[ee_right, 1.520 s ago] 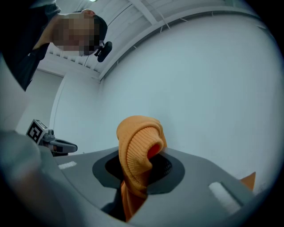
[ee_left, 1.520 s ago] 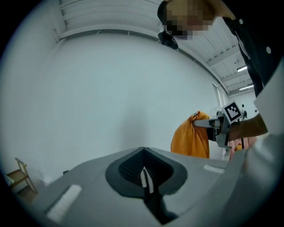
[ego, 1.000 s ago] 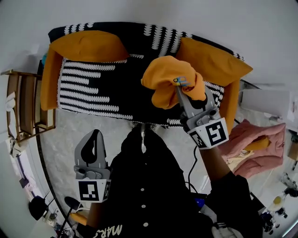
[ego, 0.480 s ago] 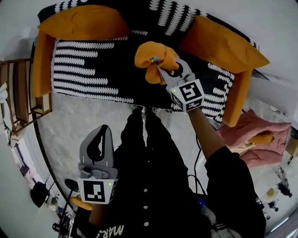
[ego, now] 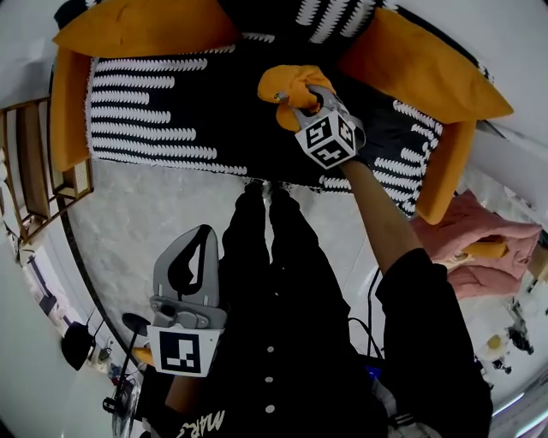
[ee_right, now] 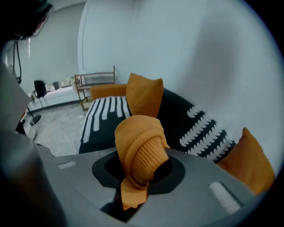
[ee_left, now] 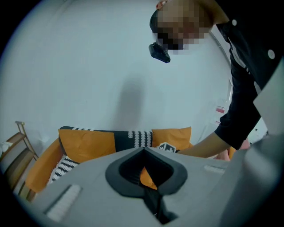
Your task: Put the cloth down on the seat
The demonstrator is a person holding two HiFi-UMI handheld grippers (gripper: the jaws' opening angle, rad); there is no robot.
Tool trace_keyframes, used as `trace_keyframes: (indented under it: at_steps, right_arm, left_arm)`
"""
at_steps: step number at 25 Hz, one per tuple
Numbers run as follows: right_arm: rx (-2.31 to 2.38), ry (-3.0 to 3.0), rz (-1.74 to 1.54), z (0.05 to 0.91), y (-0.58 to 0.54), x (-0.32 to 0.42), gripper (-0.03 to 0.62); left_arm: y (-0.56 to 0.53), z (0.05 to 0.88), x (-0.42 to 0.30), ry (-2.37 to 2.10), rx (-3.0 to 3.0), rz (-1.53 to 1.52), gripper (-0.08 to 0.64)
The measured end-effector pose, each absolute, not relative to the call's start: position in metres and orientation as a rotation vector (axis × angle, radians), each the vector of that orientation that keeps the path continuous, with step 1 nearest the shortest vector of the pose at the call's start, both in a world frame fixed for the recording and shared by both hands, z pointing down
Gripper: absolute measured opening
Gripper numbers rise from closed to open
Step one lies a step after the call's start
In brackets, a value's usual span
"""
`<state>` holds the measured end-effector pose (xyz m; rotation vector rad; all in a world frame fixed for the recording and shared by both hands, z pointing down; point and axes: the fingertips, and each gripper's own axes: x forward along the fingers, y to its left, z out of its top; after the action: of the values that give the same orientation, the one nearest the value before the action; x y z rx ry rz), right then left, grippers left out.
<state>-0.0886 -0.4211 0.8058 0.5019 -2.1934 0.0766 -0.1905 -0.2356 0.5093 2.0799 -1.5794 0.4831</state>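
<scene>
An orange knitted cloth [ego: 289,89] hangs bunched from my right gripper [ego: 291,104], which is shut on it above the black-and-white striped seat [ego: 163,128] of the sofa. In the right gripper view the cloth [ee_right: 141,155] fills the space between the jaws, its ribbed cuff facing the camera. My left gripper [ego: 192,261] is held low near the person's body, well short of the sofa, its jaws together and nothing in them. In the left gripper view the jaws meet in front of the sofa [ee_left: 111,144].
Orange cushions [ego: 145,26] line the sofa's back and arms [ego: 67,120]. A wooden rack [ego: 34,184] stands to the left. Pink and orange clothes [ego: 484,252] lie heaped at the right. The pale floor [ego: 145,222] lies in front of the sofa.
My right gripper has carried the cloth forward and lower toward the seat. The view has shifted closer to the sofa. The left gripper has stayed by the body.
</scene>
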Motion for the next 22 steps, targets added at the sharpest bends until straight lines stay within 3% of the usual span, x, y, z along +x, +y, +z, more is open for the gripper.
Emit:
trace_keyframes:
  at_steps: [8, 12, 15, 22]
  right_arm:
    - [0.341, -2.031, 0.026, 0.851, -0.41, -0.084, 0.121]
    - [0.341, -2.016, 0.091, 0.854, -0.41, -0.083, 0.226]
    - [0.321, -2.001, 0.122, 0.852, -0.405, -0.079, 0.247]
    - [0.367, -2.041, 0.101, 0.825, -0.407, -0.072, 0.239]
  left_arm:
    - [-0.239, 0.517, -0.174, -1.514, 2.117, 0.475, 0.002]
    - [-0.238, 0.522, -0.173, -1.487, 2.126, 0.502, 0.002]
    - [-0.241, 0.52, -0.174, -1.492, 2.123, 0.489, 0.002]
    - [-0.242, 0.512, -0.168, -1.492, 2.162, 0.483, 0.002]
